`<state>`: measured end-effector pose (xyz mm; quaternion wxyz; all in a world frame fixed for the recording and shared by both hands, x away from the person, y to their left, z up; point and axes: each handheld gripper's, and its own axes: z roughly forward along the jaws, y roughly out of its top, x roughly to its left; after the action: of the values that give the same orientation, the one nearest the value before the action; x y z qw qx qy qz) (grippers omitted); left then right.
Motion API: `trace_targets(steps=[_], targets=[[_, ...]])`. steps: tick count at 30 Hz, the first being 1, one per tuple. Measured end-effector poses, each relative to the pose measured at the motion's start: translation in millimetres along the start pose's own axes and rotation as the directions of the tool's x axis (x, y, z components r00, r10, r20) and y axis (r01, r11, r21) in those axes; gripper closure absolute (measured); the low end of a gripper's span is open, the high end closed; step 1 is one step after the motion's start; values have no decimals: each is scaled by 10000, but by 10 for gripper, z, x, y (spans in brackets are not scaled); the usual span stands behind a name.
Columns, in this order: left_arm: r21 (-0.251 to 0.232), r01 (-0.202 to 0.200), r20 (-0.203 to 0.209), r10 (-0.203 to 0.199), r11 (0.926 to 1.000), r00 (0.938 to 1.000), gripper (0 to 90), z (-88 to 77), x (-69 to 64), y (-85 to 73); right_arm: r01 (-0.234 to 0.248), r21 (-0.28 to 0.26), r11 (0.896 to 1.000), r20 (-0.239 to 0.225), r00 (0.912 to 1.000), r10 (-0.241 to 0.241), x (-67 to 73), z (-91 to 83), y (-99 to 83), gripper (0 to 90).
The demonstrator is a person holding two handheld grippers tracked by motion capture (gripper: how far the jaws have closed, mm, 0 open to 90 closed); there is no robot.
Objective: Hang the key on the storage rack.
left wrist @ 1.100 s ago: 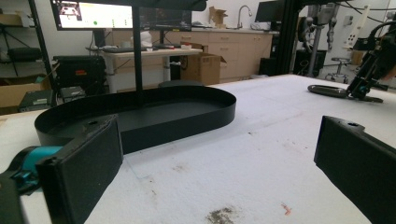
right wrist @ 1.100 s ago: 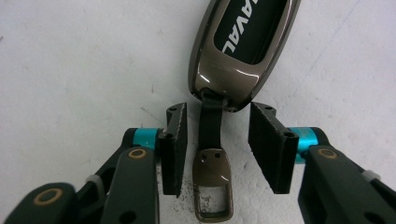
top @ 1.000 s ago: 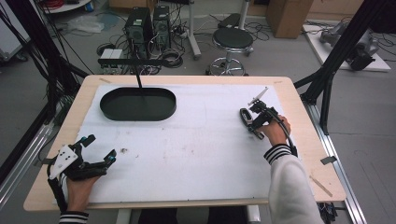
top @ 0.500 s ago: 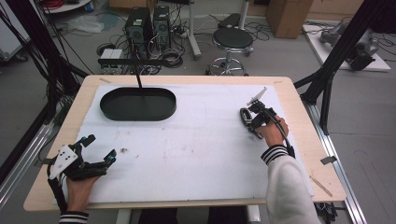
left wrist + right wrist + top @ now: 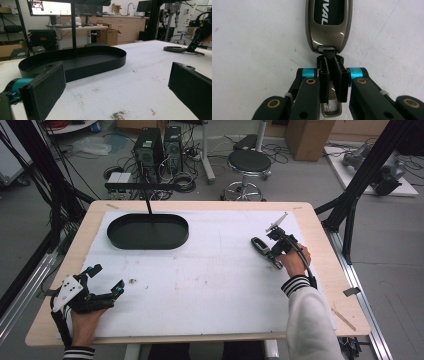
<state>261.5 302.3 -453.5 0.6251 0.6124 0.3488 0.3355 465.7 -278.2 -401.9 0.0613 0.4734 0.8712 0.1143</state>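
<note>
A bronze-grey car key fob [image 5: 259, 244] with a black lettered panel lies flat on the white table cover [image 5: 215, 285] at the right. My right gripper [image 5: 272, 256] has just been closing and is now shut on the fob's near end. In the right gripper view the key fob [image 5: 328, 32] stretches away from the right gripper [image 5: 334, 62], whose pads pinch its narrow end. My left gripper [image 5: 107, 278] rests open near the table's front left corner with nothing in it. The left gripper [image 5: 117, 87] looks across the cover at the fob [image 5: 175, 49].
A black oval tray [image 5: 114, 231] sits at the back left, with a thin black post [image 5: 148, 206] rising at its far side. In the left gripper view the tray [image 5: 105, 62] is just ahead. A stool [image 5: 249, 162] and computer cases [image 5: 160, 145] stand beyond the table.
The right gripper's jaws have closed in on the key fob's end. Both hands have stayed where they were.
</note>
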Motion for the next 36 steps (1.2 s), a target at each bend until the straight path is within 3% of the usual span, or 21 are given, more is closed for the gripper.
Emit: trace_targets(steps=[7,8,12,14,16,17,18,19,22,23,24,25,27,28,29,30,31,33,34,35,36], targets=[[-59,67,-50,-68,10000,10000,17,-2,3,0,312,-404,9987,-222,9992,-321,4,-90,-28,851],[-34,64,-49,-64,10000,10000,17,0,3,2,718,-663,9952,-147,9972,-729,38,-138,-28,851],[146,217,-12,-217,9997,9998,17,13,23,10,1467,-1341,9801,-179,9885,-1504,115,-219,-24,851],[220,296,73,-297,9993,9995,17,20,37,16,1614,-1572,9743,-264,9855,-1675,137,-243,-23,851],[295,174,166,-179,9994,9997,17,23,42,26,1917,-2052,9598,-470,9776,-2053,184,-304,-22,851],[360,163,260,-173,9992,9995,17,28,46,43,2220,-2506,9423,-573,9682,-2433,225,-355,-26,851],[388,174,349,-187,9991,9992,17,32,50,57,2356,-2648,9351,-592,9639,-2596,239,-372,-28,851],[416,209,484,-229,9989,9986,17,41,55,81,2356,-2648,9351,-592,9639,-2596,239,-372,-28,851],[552,288,1067,-346,9981,9937,17,92,67,188,2773,-3099,9095,-625,9485,-3105,306,-433,-40,851],[622,260,1215,-335,9977,9920,17,107,68,217,3083,-3280,8929,-574,9370,-3446,335,-455,-43,851],[705,220,1435,-319,9973,9891,17,132,63,264,3414,-3646,8663,-514,9216,-3848,391,-497,-48,851],[766,169,1572,-289,9969,9871,17,149,61,291,3414,-3646,8663,-514,9216,-3848,391,-497,-48,851],[847,126,2015,-296,9963,9790,17,192,51,359,3329,-3951,8562,-543,9219,-3835,444,-551,-50,851],[859,44,2159,-229,9963,9761,17,211,44,394,3371,-4272,8390,-709,9126,-4028,475,-594,-49,851],[856,-29,2314,-171,9963,9727,17,230,38,428,3371,-4272,8390,-709,9126,-4028,475,-594,-49,851],[794,-46,2484,-154,9968,9685,17,252,31,459,3415,-4455,8276,-785,9060,-4160,494,-616,-50,851],[819,-141,2606,-77,9965,9654,17,270,27,494,3394,-4551,8232,-898,9023,-4216,523,-642,-52,851],[882,-304,2898,35,9956,9571,17,314,20,564,3692,-4789,7964,-927,8809,-4641,577,-691,-43,851],[926,-250,3148,-54,9954,9491,17,345,16,605,3792,-4876,7865,-911,8738,-4778,598,-706,-38,851],[1026,-254,3316,-101,9944,9433,17,367,14,632,3992,-5040,7659,-829,8603,-5029,636,-732,-34,851],[1080,-288,3444,-102,9937,9388,17,395,3,663,4086,-5131,7548,-791,8532,-5156,659,-746,-34,851]])
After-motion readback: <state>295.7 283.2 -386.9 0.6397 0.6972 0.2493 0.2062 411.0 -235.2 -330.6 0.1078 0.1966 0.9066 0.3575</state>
